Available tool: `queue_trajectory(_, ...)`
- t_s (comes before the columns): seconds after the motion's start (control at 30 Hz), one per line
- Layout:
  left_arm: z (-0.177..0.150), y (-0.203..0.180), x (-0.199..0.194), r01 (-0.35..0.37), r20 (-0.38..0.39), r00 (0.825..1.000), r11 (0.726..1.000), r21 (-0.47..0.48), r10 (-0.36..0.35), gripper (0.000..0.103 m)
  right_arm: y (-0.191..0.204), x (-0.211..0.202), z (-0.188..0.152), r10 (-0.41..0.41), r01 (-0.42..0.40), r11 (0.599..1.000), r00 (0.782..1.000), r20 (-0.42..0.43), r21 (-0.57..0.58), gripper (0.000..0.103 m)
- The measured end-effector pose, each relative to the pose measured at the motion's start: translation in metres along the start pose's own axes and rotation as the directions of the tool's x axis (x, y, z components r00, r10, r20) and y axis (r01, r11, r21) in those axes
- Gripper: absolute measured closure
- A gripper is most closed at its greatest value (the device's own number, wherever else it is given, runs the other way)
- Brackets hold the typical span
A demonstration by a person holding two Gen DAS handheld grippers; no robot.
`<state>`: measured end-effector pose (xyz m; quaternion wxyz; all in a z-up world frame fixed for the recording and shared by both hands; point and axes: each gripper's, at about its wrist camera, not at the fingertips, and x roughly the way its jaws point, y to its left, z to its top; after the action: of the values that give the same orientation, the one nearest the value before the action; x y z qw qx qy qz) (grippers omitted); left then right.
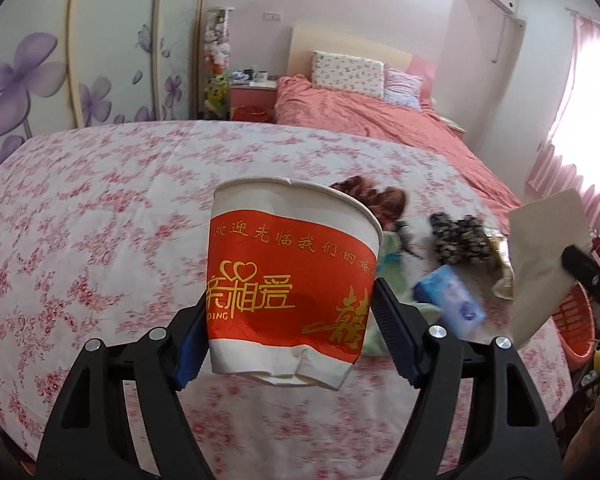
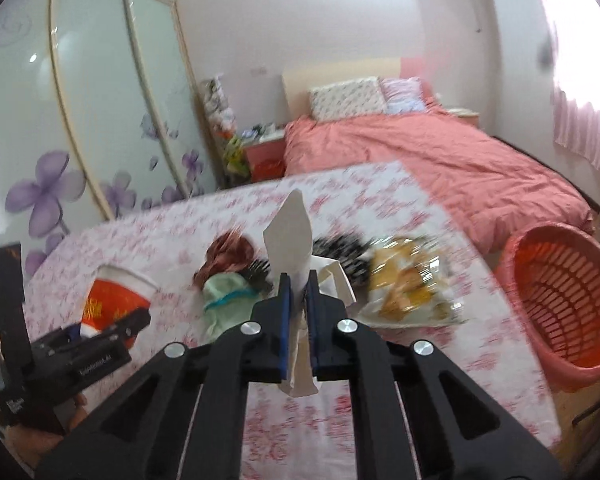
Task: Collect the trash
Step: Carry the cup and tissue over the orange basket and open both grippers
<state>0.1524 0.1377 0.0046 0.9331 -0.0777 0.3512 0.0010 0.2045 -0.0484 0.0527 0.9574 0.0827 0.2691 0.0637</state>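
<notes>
The red-and-white paper cup with gold lettering (image 1: 292, 280) is clamped between the jaws of the left tool (image 1: 288, 336), pressed at its lower sides and held upright above the pink floral cloth covering the bench (image 1: 100, 240). The white crumpled sheet of paper (image 2: 294, 248) is pinched between the closed jaws of the right tool (image 2: 298, 312), standing up from them and hanging out below. Just beyond the cup, a blue tissue pack (image 1: 450, 300), a doll with reddish-brown hair (image 2: 224, 256), a black-and-white patterned cloth (image 1: 458, 238) and a yellow crinkled plastic wrapper (image 2: 410, 284) are seen lying on the bench. A red plastic slotted basket (image 2: 564, 300) is set beside the bench's right edge. Farther back, a bed with a salmon-pink cover (image 2: 420, 160) is seen.
</notes>
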Motion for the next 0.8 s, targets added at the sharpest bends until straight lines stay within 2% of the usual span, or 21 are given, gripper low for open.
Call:
queue_trajectory(0.2,0.004,-0.037,-0.007,0.064,0.013,0.998,0.997,0.047,-0.064,0.03,-0.042,-0.026,0.008,-0.164,0.161,0.986,0.983,0.079,0.045,0.095)
queue_trajectory(0.4,0.004,-0.083,-0.01,0.151,0.012,0.988,0.983,0.102,-0.153,0.03,-0.094,-0.046,0.005,-0.296,0.283,0.952,0.949,0.112,0.118,0.095)
queue_trajectory(0.63,0.003,-0.142,-0.009,0.259,-0.006,0.965,0.95,0.174,-0.262,0.03,-0.152,-0.063,-0.002,-0.392,0.365,0.908,0.913,0.112,0.206,0.095)
queue_trajectory(0.8,-0.002,-0.182,-0.005,0.316,-0.025,0.947,0.922,0.224,-0.319,0.03,-0.181,-0.067,-0.006,-0.427,0.393,0.887,0.898,0.106,0.242,0.095)
